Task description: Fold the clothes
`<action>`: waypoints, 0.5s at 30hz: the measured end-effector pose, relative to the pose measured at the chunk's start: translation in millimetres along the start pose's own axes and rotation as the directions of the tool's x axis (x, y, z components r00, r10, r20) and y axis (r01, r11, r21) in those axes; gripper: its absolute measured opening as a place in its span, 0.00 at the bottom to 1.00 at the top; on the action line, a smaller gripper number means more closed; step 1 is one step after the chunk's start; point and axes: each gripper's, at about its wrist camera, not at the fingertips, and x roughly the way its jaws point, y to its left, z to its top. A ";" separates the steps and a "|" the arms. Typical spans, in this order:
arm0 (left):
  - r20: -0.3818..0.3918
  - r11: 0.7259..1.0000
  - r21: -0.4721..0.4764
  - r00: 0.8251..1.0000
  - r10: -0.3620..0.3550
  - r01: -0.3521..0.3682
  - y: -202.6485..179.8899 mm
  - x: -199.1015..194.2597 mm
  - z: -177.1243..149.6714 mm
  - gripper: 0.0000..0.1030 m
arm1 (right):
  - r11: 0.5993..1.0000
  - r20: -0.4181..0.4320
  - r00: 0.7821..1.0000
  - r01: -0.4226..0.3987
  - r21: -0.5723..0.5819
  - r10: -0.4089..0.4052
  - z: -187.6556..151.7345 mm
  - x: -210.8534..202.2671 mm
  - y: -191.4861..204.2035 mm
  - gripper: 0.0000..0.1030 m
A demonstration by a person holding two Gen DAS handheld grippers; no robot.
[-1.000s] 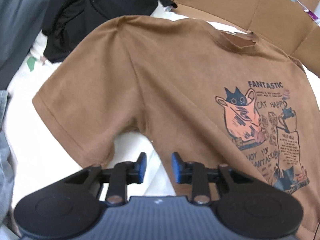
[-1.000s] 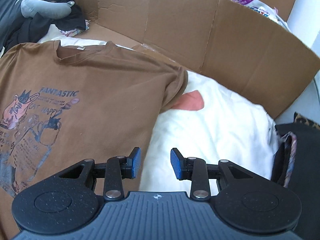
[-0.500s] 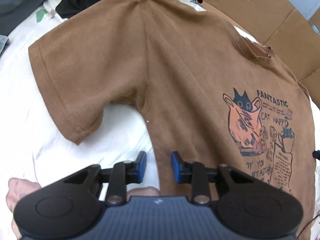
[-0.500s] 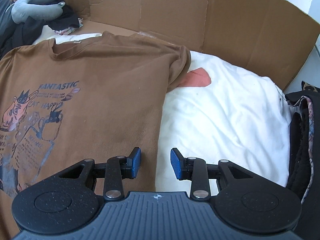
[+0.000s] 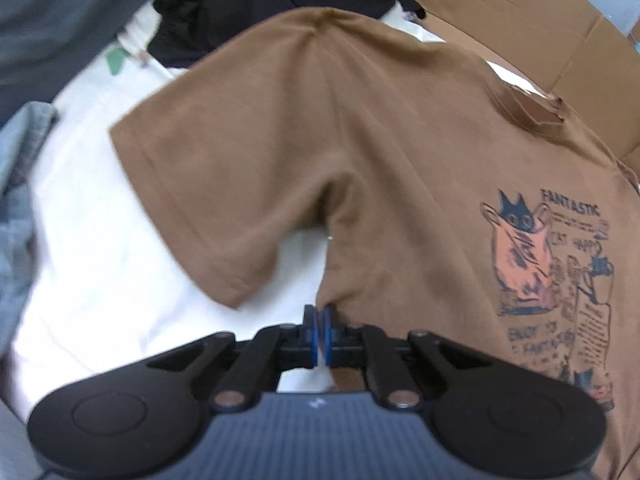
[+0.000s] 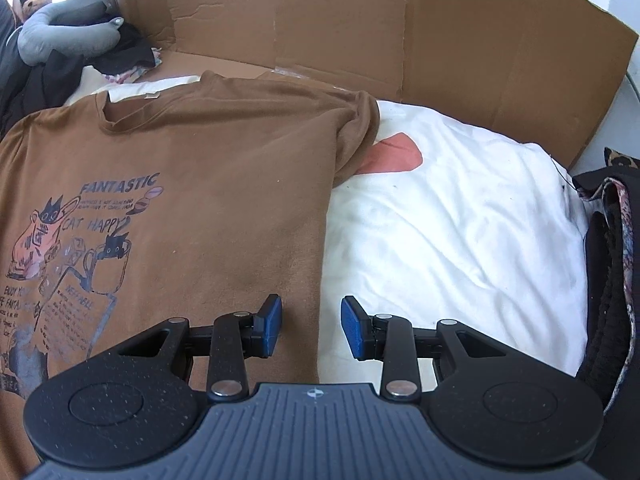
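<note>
Left gripper (image 5: 319, 330): pinched tight on brown shirt (image 5: 400, 184) side edge, ready to lift and fold.
Right gripper (image 6: 311, 328): open over the other edge, grabbing nothing.

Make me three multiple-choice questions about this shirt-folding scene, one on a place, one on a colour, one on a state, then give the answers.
1. Where does the brown printed T-shirt lie?
A. on a white sheet
B. inside a drawer
C. on a hanger

2. What colour are the pads of the right gripper?
A. red
B. blue
C. yellow

3. How do the right gripper's jaws stand?
A. shut on a sleeve
B. shut on a sock
C. open, holding nothing

Answers:
1 A, white sheet shows on either side of the shirt.
2 B, both pads are blue.
3 C, a clear gap separates them over the shirt's side edge.
</note>
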 end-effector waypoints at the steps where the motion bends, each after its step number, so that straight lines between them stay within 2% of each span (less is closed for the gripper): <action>1: 0.000 1.000 0.004 1.000 0.009 -0.009 3.1 -1.0 1.5 0.03 | 1.000 -0.005 1.000 -0.008 0.003 0.008 -0.6 0.2 -0.6 0.38; 10: -0.009 0.996 0.057 0.998 0.064 -0.063 12.1 -11.4 5.0 0.03 | 0.994 -0.111 0.988 -0.098 0.052 0.103 -11.9 11.4 0.1 0.37; 12: -0.010 0.995 0.062 0.997 0.073 -0.072 11.8 -11.9 7.3 0.03 | 0.991 -0.125 0.984 -0.119 0.057 0.125 -14.3 10.9 2.6 0.17; 13: -0.010 0.995 0.065 0.997 0.076 -0.075 11.1 -11.9 8.9 0.03 | 0.991 -0.129 0.983 -0.126 0.052 0.131 -15.1 9.8 4.9 0.12; 14: -0.009 0.995 0.067 0.997 0.080 -0.079 11.0 -12.6 10.1 0.03 | 0.990 -0.132 0.982 -0.131 0.049 0.137 -15.5 8.6 6.9 0.04; 15: -0.008 0.994 0.071 0.996 0.084 -0.084 11.2 -13.6 11.1 0.03 | 0.990 -0.135 0.981 -0.134 0.052 0.140 -15.2 7.1 8.7 0.03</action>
